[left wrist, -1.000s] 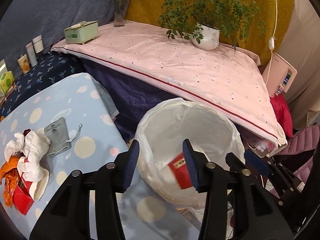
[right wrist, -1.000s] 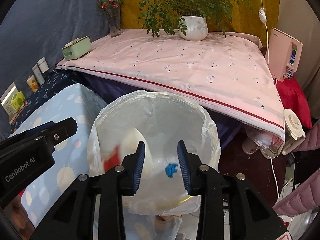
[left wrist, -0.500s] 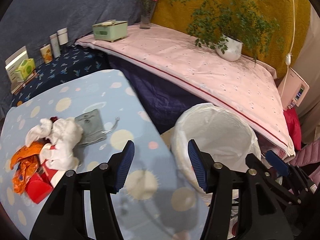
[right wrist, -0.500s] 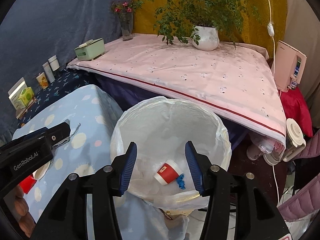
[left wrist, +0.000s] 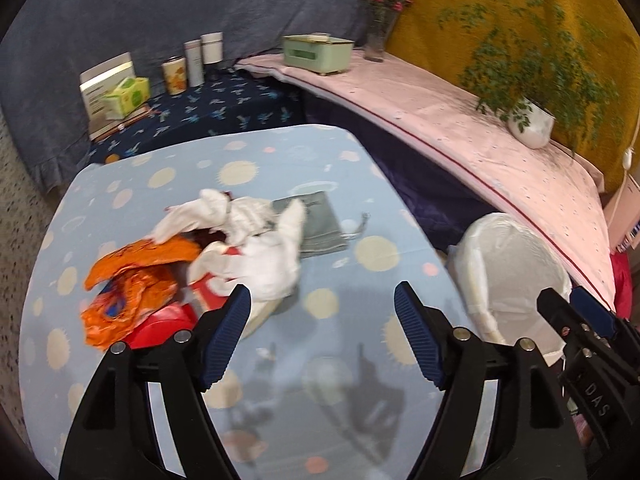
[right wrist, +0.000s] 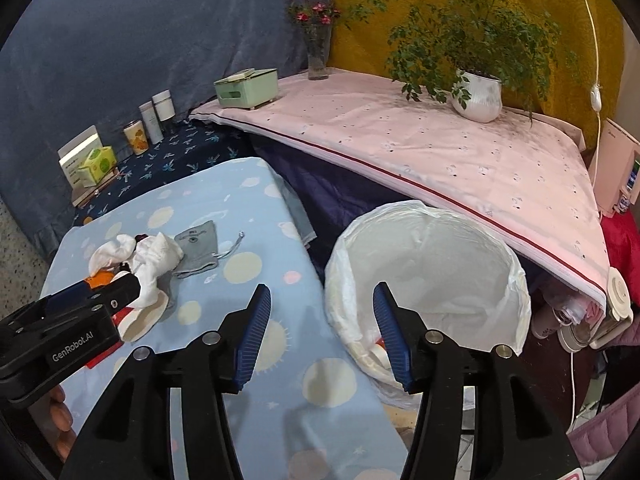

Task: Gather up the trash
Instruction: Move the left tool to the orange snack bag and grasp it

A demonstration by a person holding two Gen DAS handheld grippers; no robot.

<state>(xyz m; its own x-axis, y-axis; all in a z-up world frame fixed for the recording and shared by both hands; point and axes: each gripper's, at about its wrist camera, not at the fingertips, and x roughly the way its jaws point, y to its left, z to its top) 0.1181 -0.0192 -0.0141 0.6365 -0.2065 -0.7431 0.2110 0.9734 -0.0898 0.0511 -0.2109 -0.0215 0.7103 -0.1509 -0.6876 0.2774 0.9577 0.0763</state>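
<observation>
On the left wrist view, my left tongs hang with their blue pads wide apart and nothing between them, now over the pale blue desk rather than over the bin, where they pointed a second ago. The trash pile sits ahead and to the left: crumpled white tissues, an orange wrapper and a red carton bunched together, touching one another. A grey pouch lies just beside the tissues. The white-lined trash bin has slid to the right edge of the picture, off the desk's side.

On the right wrist view, my right tongs are also spread and empty, straddling the desk edge and the bin rim; earlier they looked straight down into the liner. A sliver of red and white shows inside the bin by the right pad. The left tongs reach in from the left, close to the tissue pile.
</observation>
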